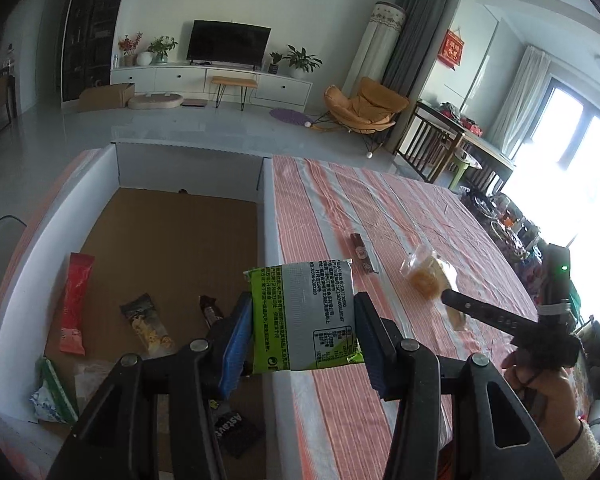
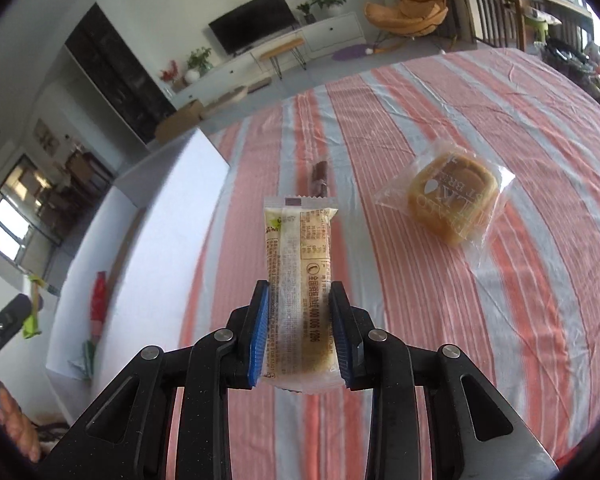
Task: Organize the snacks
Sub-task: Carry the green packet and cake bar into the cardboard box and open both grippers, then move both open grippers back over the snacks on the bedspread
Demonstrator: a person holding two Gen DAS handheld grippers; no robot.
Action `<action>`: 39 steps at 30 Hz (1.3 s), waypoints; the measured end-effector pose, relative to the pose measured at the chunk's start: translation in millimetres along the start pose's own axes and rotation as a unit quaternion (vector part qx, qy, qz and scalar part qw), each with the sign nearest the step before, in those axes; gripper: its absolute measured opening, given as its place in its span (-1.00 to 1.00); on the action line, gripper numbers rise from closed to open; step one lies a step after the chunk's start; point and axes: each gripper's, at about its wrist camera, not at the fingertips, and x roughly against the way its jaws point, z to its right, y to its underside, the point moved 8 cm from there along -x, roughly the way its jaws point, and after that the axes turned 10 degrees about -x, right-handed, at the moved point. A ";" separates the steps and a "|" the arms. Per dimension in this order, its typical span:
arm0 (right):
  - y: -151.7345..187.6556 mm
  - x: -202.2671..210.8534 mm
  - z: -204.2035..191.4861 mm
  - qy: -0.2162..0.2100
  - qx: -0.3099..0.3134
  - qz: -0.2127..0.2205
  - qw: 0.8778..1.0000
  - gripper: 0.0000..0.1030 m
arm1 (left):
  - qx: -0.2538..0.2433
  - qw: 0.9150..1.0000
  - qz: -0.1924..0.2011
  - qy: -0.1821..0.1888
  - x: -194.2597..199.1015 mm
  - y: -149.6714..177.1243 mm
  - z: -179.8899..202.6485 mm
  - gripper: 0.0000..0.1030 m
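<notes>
Green-and-silver snack packet (image 1: 304,316) clamped between left gripper (image 1: 302,320) jaws.

black packet (image 1: 236,432) half behind tongs, print unreadable (blurred)

1. Long cream-and-clear plastic snack bar wrapper (image 2: 300,292), clamped between the blue pads of the right gripper (image 2: 300,336): a line of Chinese characters followed by "400 006 1296"; the smaller print is too fine to read.
2. Clear plastic pouch holding a square golden cake (image 2: 446,198), ahead and to the right of that claw: pale lettering, partly legible as "T BRE".
3. Green-and-silver foil packet (image 1: 304,316), clamped in the left gripper (image 1: 303,336): blocks of Chinese print, too small to read.
4. Black packet (image 1: 236,434), below that claw inside the white-walled cardboard box (image 1: 188,168): "Astau", cut off.
</notes>
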 end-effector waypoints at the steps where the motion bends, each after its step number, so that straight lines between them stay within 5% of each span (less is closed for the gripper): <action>1: -2.4 7.5 -12.8 -0.011 0.006 0.005 1.000 -0.41 | 0.007 1.000 0.004 -0.004 3.2 -1.4 -5.9 -0.05; 6: -3.8 32.4 -88.0 -0.080 0.038 0.012 0.996 -0.41 | 0.027 0.999 0.013 -0.038 16.3 0.0 -44.7 -0.05; 12: 17.8 22.0 -181.5 -0.152 0.082 -0.032 0.985 -0.41 | 0.056 0.992 0.003 -0.113 24.0 22.9 -111.4 -0.05; 18: 58.7 -20.8 -230.8 -0.162 0.129 -0.069 0.976 -0.34 | 0.085 0.980 -0.031 -0.176 16.6 60.3 -161.5 -0.01; 20: 69.5 -37.2 -229.5 -0.147 0.135 -0.078 0.977 -0.06 | 0.097 0.979 -0.044 -0.176 10.4 68.3 -168.9 0.30; 21: 74.1 -42.5 -225.9 -0.144 0.135 -0.082 0.977 0.31 | 0.105 0.978 -0.045 -0.176 7.9 70.9 -172.1 0.63; 22: 74.8 -45.4 -219.2 -0.141 0.133 -0.080 0.978 0.37 | 0.110 0.977 -0.041 -0.176 6.5 72.2 -174.3 0.79; 29: 58.9 -38.6 -134.4 -0.036 0.160 -0.005 0.986 0.40 | 0.121 0.984 -0.019 -0.129 -11.3 62.1 -151.9 0.86; 33: 55.1 -23.8 -53.5 0.063 0.155 0.045 0.985 0.44 | 0.095 0.991 0.006 -0.093 -16.0 44.2 -110.4 0.86; 39: 52.6 9.0 90.6 0.261 0.053 0.122 0.956 0.44 | 0.042 0.999 0.015 -0.024 -35.7 19.0 -19.5 0.86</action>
